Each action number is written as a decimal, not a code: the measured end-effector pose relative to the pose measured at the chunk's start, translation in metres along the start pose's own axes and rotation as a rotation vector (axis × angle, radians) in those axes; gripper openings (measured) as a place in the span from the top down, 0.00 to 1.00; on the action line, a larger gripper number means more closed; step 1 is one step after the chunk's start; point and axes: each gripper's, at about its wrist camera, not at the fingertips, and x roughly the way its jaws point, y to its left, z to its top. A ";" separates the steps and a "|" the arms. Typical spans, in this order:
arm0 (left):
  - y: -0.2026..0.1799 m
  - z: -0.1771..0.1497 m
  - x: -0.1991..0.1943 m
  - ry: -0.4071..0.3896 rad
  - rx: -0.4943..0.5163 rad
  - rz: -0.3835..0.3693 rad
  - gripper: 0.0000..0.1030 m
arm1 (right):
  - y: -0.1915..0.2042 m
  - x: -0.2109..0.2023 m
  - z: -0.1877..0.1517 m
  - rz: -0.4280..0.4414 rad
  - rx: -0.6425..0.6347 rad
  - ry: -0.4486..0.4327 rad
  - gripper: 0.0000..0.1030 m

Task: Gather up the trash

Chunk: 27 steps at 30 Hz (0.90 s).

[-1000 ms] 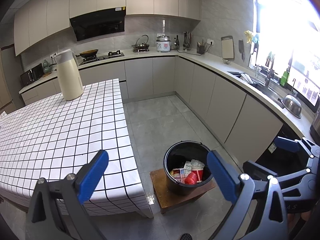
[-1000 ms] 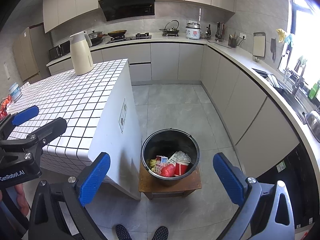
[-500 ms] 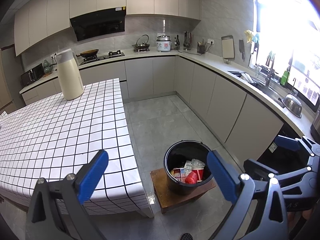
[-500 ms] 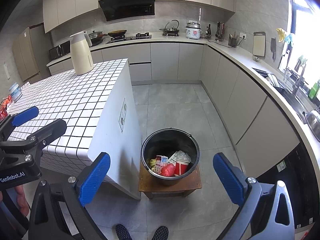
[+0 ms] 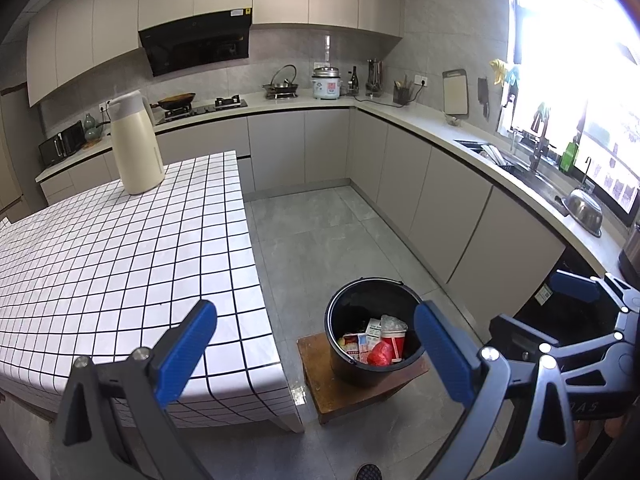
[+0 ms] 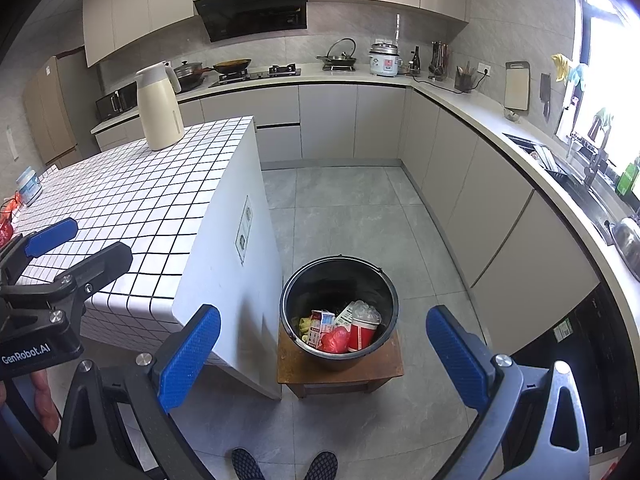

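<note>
A black bucket (image 5: 348, 304) stands on a low wooden stool (image 5: 340, 390) on the floor beside the tiled island. It holds trash: a red cup (image 6: 362, 334), a red wrapper (image 6: 334, 340) and small cartons (image 6: 320, 322). The bucket also shows in the right wrist view (image 6: 340, 272). My left gripper (image 5: 316, 354) is open and empty, held above the island's corner and the bucket. My right gripper (image 6: 324, 354) is open and empty, above the bucket. The left gripper shows at the left of the right wrist view (image 6: 52, 236), and the right gripper at the right of the left wrist view (image 5: 572, 286).
The white tiled island (image 5: 120, 248) carries a cream thermos jug (image 5: 134, 146). A jar (image 6: 28, 186) and red items (image 6: 6, 228) sit at its far left edge. Counters with a stove (image 5: 200, 106), a rice cooker (image 5: 326, 84) and a sink (image 5: 516, 164) line the walls. My feet (image 6: 284, 464) stand before the stool.
</note>
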 end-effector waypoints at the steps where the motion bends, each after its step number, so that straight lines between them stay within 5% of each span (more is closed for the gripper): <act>1: 0.000 0.000 0.000 0.002 -0.001 -0.003 0.03 | 0.000 0.001 0.000 0.000 0.000 0.001 0.00; 27: 0.000 0.003 0.010 0.014 0.020 -0.031 0.03 | 0.000 0.008 0.004 -0.001 0.004 0.004 0.00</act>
